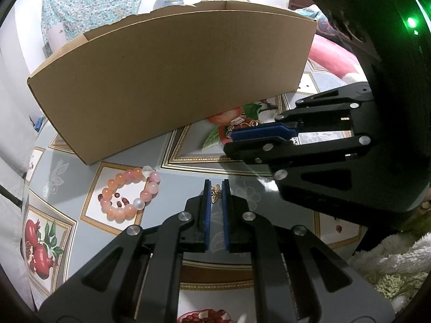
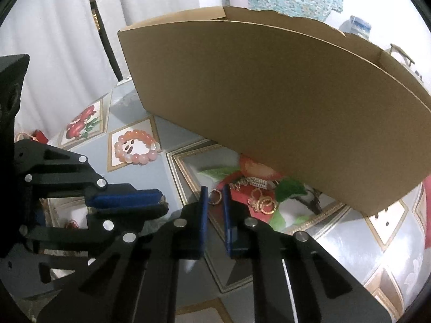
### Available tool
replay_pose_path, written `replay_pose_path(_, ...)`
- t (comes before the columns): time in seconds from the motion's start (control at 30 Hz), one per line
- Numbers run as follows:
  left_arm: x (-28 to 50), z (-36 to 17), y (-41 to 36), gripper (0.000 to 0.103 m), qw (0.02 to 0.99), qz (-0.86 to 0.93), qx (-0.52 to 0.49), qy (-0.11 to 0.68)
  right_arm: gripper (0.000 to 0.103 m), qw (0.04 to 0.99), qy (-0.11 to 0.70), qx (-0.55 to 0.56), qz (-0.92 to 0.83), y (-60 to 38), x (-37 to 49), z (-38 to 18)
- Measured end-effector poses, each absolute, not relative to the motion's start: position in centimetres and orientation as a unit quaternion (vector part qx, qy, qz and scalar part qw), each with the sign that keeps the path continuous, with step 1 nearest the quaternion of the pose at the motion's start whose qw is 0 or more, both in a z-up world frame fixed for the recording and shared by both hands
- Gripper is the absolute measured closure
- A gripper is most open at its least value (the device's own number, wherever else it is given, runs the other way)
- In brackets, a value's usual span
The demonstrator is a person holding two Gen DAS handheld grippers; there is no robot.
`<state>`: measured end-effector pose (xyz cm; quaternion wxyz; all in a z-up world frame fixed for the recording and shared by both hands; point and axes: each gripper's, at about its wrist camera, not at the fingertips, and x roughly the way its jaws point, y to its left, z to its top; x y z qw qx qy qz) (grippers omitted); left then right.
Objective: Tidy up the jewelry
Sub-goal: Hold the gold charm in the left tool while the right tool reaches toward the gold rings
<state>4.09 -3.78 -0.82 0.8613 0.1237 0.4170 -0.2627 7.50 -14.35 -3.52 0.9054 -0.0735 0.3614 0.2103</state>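
My left gripper (image 1: 215,185) is shut on a small gold butterfly charm (image 1: 215,193), held just above the patterned tablecloth (image 1: 177,185). A pink and orange bead bracelet (image 1: 129,193) lies on the cloth to its left. In the right wrist view my right gripper (image 2: 215,191) has its blue pads closed on a gold ring (image 2: 215,197) at the edge of a pile of gold rings and chains (image 2: 260,197). The pile sits by the foot of a tall cardboard box (image 2: 269,102). The left gripper (image 2: 162,200) shows at that view's left, and the bracelet (image 2: 136,148) lies beyond it.
The cardboard box (image 1: 172,80) stands across the back of the table, its inside hidden. My right gripper (image 1: 232,134) reaches in from the right, close to the left one. A fluffy white cloth (image 1: 390,255) lies at the lower right. White curtains (image 2: 54,40) hang behind.
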Motion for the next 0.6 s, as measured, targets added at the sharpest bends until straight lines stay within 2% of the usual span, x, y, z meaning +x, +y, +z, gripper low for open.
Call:
replay_pose_path(0.2, 4.1, -0.8, -3.8, 0.096, 0.861, -0.262, 0.124, 0.417, 0.093, 0.906, 0.371, -0.042, 0.197, -15.9, 6.7, -3.7)
replay_pose_path(0.3, 4.1, -0.8, -3.8, 0.096, 0.862, -0.262, 0.125, 0.416, 0.098, 0.906, 0.376, -0.025, 0.195, -16.5, 6.3, -3.7)
replay_pose_path(0.6, 4.0, -0.7, -3.9, 0.096, 0.861, -0.262, 0.125, 0.416, 0.097, 0.903, 0.381, -0.019, 0.200, -17.0, 5.6, -3.2)
